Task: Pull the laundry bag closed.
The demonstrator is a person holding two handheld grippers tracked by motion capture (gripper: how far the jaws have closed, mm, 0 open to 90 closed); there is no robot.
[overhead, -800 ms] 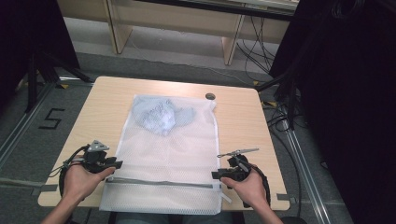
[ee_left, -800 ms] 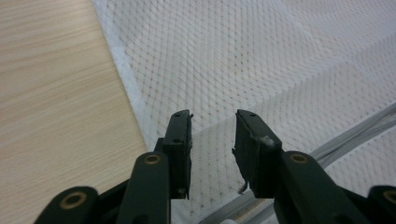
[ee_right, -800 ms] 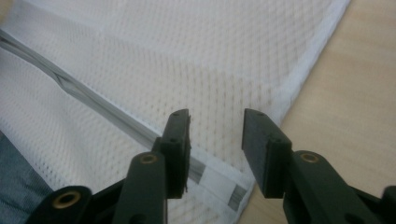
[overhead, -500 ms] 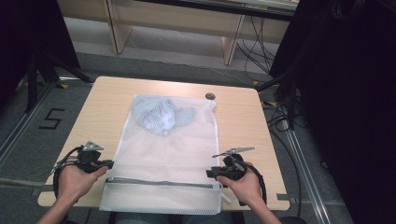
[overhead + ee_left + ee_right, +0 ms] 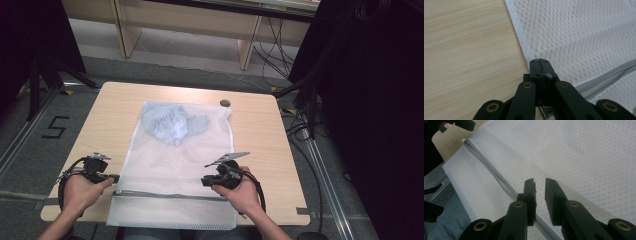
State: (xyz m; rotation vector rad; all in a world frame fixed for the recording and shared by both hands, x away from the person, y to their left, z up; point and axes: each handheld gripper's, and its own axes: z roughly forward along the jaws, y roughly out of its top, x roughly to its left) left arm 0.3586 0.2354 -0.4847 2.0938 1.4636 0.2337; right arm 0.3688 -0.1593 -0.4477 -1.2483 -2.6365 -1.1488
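Right tongs (image 5: 539, 185) slid inward, slightly parted; left tongs (image 5: 539, 65) clamped, zipper pull (image 5: 547, 75) half-hidden.

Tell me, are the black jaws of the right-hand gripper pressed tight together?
No, in the right gripper view the right gripper shows a clear gap between its two jaws, which stand just above the grey zipper of the white mesh bag.

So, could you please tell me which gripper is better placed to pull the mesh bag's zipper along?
Probably the right gripper: its fingers are open and hover just over the zipper. The left gripper is shut at the mesh bag's left edge, seemingly pinning it.
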